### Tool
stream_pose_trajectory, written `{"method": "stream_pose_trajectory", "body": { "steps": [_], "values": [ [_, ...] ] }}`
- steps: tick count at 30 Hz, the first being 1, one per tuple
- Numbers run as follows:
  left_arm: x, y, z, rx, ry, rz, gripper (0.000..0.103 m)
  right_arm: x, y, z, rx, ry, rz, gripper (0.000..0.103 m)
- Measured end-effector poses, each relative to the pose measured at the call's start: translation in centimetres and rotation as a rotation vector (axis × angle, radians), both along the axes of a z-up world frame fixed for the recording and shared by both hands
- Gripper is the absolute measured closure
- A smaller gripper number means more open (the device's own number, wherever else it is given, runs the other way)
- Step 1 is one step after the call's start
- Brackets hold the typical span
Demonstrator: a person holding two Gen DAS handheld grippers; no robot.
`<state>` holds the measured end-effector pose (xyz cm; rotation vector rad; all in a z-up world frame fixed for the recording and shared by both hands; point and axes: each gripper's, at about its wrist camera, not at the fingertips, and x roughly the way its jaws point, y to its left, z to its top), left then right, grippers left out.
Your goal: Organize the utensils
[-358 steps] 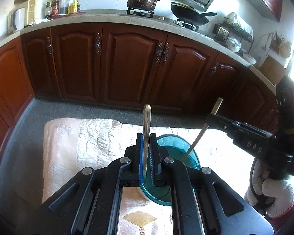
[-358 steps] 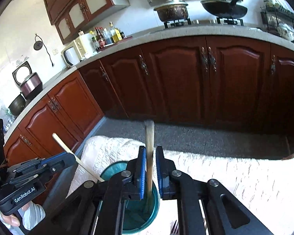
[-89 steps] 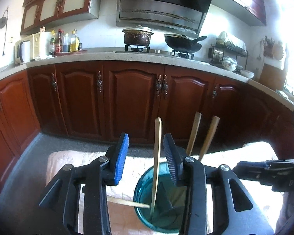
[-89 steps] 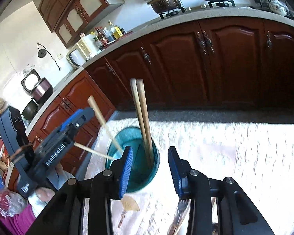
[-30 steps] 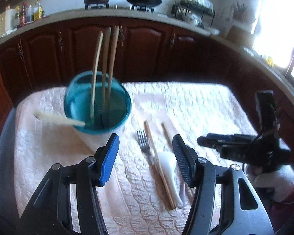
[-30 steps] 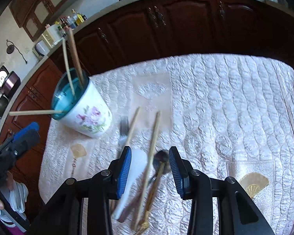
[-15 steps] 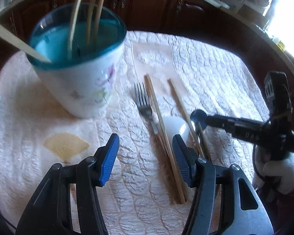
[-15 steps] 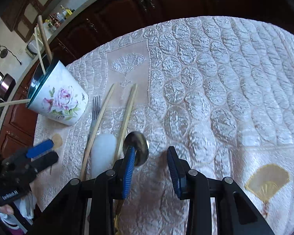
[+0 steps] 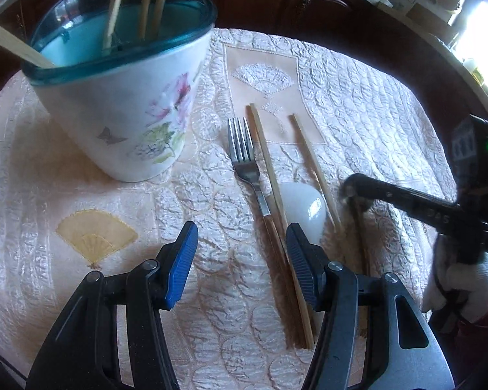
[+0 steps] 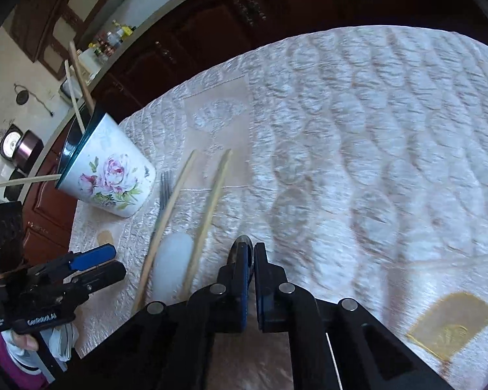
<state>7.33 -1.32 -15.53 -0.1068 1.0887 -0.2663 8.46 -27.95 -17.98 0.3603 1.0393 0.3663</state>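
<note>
right gripper (image 10: 250,253) pinched on metal spoon (image 10: 244,242), probably, for cup (image 9: 120,97) | left gripper (image 9: 242,253) wide, empty, over fork (image 9: 244,156)

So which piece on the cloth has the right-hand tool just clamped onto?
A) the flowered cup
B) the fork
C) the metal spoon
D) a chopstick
C: the right tool is shut with the round bowl of the metal spoon poking out between its blue pads, while the fork and loose chopsticks lie untouched to its left.
</note>
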Motion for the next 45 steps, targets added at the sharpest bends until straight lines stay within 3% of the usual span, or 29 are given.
{"method": "stream_pose_trajectory", "body": {
  "steps": [9,12,20,24,25,27,31,38,45],
  "values": [
    [1.6,-0.3,-1.4,0.013,0.017,0.069,0.047,-2.2,-7.7,0.2,-0.030,0.019,-0.153,0.100],
    [2.2,0.0,-1.6,0.020,0.022,0.112,0.047,-2.6,-8.4,0.4,-0.023,0.021,-0.156,0.100],
    [3.6,-1.6,-2.2,0.075,0.021,0.091,0.049,-2.6,-7.5,0.0,-0.016,0.021,-0.145,0.100],
    [3.8,-2.6,-2.5,0.127,0.005,0.079,0.066,-2.3,-6.7,-0.2,-0.017,0.024,-0.139,0.100],
    [3.8,-2.6,-2.4,0.121,0.000,0.070,0.080,-2.4,-6.5,-0.2,-0.013,0.027,-0.133,0.099],
    [3.7,-2.5,-2.4,0.089,0.015,0.052,0.095,-2.3,-5.7,-0.3,-0.003,0.030,-0.118,0.099],
    [2.1,-1.2,-2.2,0.052,0.055,0.035,0.098,-2.5,-4.7,-0.3,0.028,0.041,-0.090,0.100],
    [-4.5,3.1,-1.8,0.070,0.092,0.076,0.098,-4.3,-2.7,-0.4,0.067,0.071,0.003,0.100],
    [-6.1,5.1,-1.3,0.007,0.064,0.102,0.094,-4.5,-0.3,-0.6,0.085,0.084,0.067,0.100]
  ]
}}
